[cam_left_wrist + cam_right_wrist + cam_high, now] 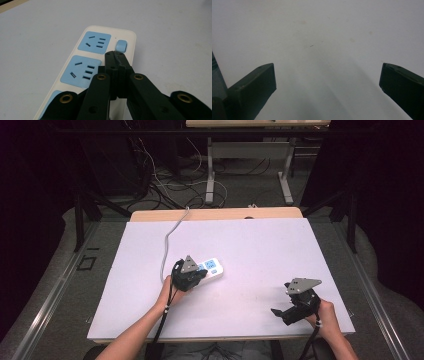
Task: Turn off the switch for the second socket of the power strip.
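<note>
Left claw (200, 275) is seen left of the desk's middle, over the near end of the white power strip (212, 268). In the left gripper view its jaws are pressed fully together with nothing between them, tips at the strip's small blue switch (121, 45); touching or just short of it cannot be told. Blue socket panels (94, 42) are set in a row along the strip, all sockets unplugged. The strip is laid slantwise near the desk's (260, 245) centre, and its grey cable (167, 240) is run off over the far edge. No containers are seen.

Right claw (278, 312) is held near the near-right corner, close to the near edge, well apart from the strip. Its jaws are spread wide, and bare desk surface is seen between them in the right gripper view.

Open room: the whole far half, the left strip along the left edge, and the middle stretch between the two claws are left bare.
</note>
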Demonstrator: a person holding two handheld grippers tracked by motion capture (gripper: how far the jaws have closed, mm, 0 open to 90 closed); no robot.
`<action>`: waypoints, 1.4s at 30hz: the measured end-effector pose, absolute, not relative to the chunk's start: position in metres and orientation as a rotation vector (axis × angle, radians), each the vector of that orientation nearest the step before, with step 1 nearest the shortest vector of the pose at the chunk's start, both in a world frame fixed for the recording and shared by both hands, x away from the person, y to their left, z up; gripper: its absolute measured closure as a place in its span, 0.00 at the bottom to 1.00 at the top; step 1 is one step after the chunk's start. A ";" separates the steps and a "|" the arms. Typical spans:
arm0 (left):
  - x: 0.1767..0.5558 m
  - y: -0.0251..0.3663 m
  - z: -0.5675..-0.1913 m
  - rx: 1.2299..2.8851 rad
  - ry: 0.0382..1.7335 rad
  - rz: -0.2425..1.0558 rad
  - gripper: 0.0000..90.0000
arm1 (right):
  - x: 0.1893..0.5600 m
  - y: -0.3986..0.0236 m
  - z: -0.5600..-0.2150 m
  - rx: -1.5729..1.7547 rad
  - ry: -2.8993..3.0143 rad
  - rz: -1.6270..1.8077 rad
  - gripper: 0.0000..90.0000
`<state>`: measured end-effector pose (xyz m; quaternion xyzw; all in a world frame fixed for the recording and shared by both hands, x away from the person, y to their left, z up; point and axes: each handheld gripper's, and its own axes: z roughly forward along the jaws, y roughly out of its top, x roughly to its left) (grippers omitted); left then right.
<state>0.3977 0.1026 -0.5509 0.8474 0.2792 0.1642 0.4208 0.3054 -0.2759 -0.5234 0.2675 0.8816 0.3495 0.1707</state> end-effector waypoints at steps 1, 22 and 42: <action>0.398 0.103 -0.551 2.124 0.700 0.407 1.00 | 0.305 -0.276 -0.523 0.766 2.509 0.992 0.00; 0.401 0.106 -0.552 2.092 0.729 0.358 1.00 | 0.305 -0.276 -0.524 0.765 2.505 0.994 0.00; 0.401 0.106 -0.552 2.088 0.736 0.355 1.00 | 0.305 -0.276 -0.523 0.751 2.504 0.988 0.00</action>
